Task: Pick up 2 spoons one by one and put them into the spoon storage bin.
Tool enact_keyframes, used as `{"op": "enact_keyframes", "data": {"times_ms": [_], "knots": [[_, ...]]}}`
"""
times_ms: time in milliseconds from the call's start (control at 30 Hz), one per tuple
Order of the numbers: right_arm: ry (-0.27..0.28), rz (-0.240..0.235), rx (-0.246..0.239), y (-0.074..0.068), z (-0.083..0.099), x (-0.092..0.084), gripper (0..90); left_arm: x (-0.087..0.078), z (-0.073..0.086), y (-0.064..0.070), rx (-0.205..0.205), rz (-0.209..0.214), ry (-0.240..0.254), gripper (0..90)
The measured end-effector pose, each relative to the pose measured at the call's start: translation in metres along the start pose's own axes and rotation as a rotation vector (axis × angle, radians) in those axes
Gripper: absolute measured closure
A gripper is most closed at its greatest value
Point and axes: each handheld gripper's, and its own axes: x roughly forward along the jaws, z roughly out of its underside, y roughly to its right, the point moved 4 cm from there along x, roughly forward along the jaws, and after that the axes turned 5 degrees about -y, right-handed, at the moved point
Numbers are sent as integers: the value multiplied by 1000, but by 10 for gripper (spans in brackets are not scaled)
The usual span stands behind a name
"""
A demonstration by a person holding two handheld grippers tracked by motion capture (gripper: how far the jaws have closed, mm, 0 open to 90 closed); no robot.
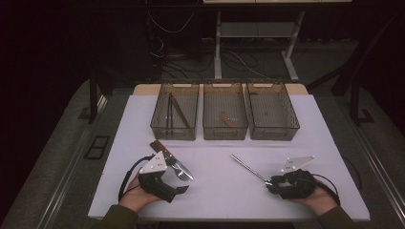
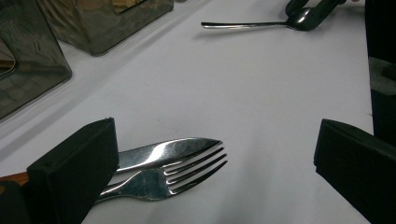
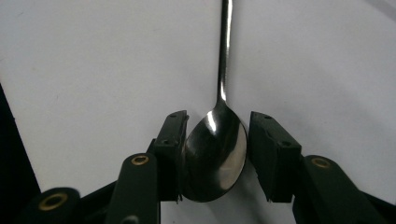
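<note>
Here, right gripper [image 3: 215, 156] fingers bracket the spoon [image 3: 215, 154] bowl at lower centre, barely a gap left. Left gripper [image 2: 215, 163] fingers gape wide over fork [image 2: 173, 179] and knife [image 2: 163, 151], gripping neither.

Black tongs [image 1: 272, 183], brass-ringed screws, grey three-cornered plates, olive sleeves [image 1: 114, 217].

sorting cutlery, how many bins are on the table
3: left bin, middle bin and right bin, side by side along the table's far edge.
</note>
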Motion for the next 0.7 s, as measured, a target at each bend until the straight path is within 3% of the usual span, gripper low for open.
{"op": "enact_keyframes", "data": {"times_ms": [333,700], "knots": [[1,9,-4,-3,-1,1,634,0,0,0,0,0,0,0],[20,31,2,-3,-5,0,769,0,0,0,0,0,2,0]]}}
